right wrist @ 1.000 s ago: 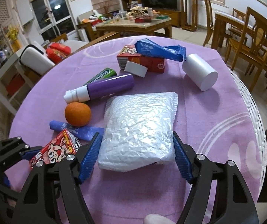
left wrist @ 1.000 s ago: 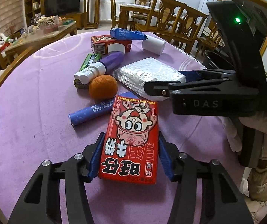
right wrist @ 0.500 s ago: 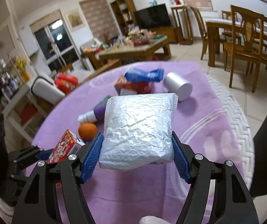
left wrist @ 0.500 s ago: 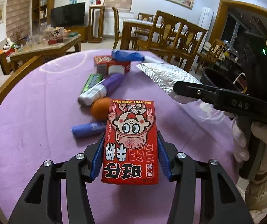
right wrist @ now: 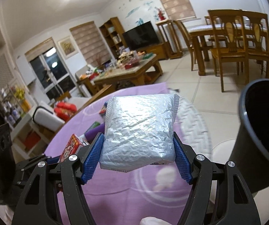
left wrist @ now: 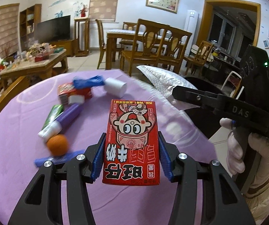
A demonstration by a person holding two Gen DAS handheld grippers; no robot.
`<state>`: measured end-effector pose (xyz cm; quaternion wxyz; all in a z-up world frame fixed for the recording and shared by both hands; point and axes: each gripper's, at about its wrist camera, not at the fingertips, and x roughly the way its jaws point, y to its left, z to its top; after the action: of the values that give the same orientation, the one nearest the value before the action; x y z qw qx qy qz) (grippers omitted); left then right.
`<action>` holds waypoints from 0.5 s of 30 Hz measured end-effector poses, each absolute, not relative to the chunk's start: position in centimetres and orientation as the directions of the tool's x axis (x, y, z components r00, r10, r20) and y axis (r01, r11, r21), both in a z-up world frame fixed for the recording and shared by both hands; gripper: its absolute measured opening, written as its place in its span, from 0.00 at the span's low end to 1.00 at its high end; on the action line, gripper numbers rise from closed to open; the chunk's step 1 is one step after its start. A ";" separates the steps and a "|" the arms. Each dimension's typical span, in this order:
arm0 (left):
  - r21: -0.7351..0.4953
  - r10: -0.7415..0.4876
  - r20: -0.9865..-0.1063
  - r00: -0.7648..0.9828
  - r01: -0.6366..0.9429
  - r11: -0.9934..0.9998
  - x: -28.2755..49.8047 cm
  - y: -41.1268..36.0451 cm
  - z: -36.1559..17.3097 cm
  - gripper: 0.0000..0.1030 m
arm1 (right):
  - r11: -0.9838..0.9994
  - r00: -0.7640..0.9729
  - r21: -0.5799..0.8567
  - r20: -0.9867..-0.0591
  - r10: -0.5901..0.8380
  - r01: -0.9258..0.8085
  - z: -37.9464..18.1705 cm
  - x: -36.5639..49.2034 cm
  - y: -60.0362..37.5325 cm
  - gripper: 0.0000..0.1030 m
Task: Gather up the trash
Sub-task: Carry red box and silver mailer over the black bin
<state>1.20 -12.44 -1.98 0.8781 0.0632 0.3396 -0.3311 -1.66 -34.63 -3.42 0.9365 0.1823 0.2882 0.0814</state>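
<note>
The left gripper clamps the red carton, and the right gripper clamps the silver pouch; keep both level until over the bin beyond the table's edge.

Left tongs clamped, tilted downward, right tongs clamped, gloved hand gripping handle

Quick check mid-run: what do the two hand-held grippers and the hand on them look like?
Both the left hand-held gripper and right hand-held gripper are black, with silver screws and blue textured pads. The right one's body reads "DAS" and has a green light. A white glove and cream padded sleeve show.
</note>
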 end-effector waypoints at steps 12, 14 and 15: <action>-0.082 -0.620 -0.599 0.507 0.731 0.677 0.1 -21.9 -0.1 0.49 | 0.875 0.892 0.466 -0.441 0.101 0.132 -3.4 -6.2 -47.1 0.68; -0.081 -0.631 -0.597 0.495 0.746 0.661 0.0 -23.4 -0.1 0.49 | 0.862 0.898 0.479 -0.434 0.067 0.167 -3.7 -7.2 -49.4 0.68; -0.080 -0.638 -0.597 0.486 0.755 0.650 0.0 -24.3 -0.1 0.49 | 0.854 0.901 0.486 -0.430 0.051 0.184 -3.8 -7.6 -50.5 0.68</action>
<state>0.04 -24.31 -0.08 0.8566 0.0967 0.3024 -0.4068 -7.59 -50.46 -3.83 0.9375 0.2676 0.2194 -0.0353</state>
